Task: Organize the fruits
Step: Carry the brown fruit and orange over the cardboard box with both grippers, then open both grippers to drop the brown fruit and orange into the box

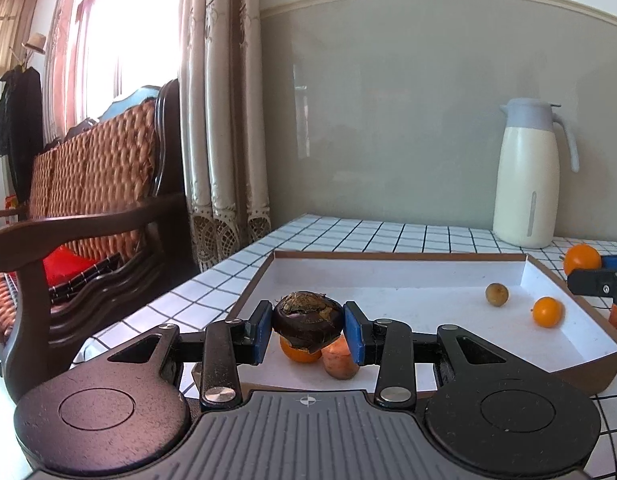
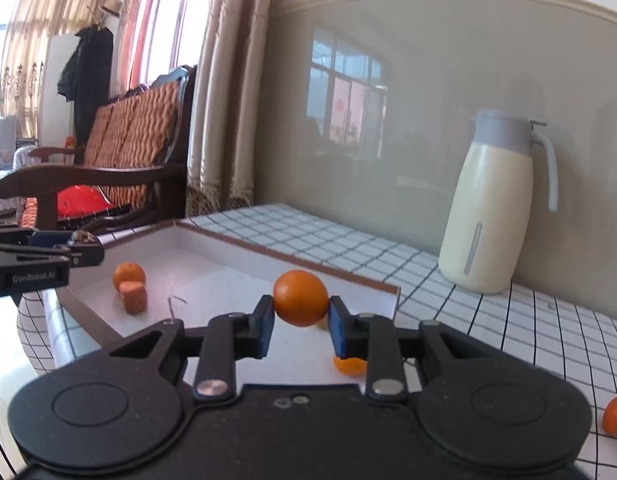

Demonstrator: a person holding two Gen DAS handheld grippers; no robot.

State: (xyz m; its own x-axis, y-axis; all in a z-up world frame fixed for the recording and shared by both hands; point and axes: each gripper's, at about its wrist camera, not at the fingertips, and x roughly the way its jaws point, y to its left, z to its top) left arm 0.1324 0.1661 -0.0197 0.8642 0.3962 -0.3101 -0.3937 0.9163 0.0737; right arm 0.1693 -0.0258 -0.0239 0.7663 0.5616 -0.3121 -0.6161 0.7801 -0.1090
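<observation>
My left gripper (image 1: 308, 330) is shut on a dark brown water chestnut (image 1: 307, 320), held over the near left corner of the shallow white tray (image 1: 408, 276). Below it in the tray lie a small orange (image 1: 298, 354) and a carrot chunk (image 1: 340, 360). Farther right in the tray sit a small brownish fruit (image 1: 497, 294) and another small orange (image 1: 547, 312). My right gripper (image 2: 300, 320) is shut on an orange (image 2: 301, 298) above the tray's right side (image 2: 388, 292). The right gripper with its orange (image 1: 582, 259) also shows at the right edge of the left wrist view.
A cream thermos jug (image 1: 526, 176) stands at the back right of the checked tablecloth (image 1: 348, 232). More oranges (image 2: 616, 416) lie on the cloth right of the tray. A wooden wicker-backed bench (image 1: 88, 208) and curtains (image 1: 216, 120) stand left of the table.
</observation>
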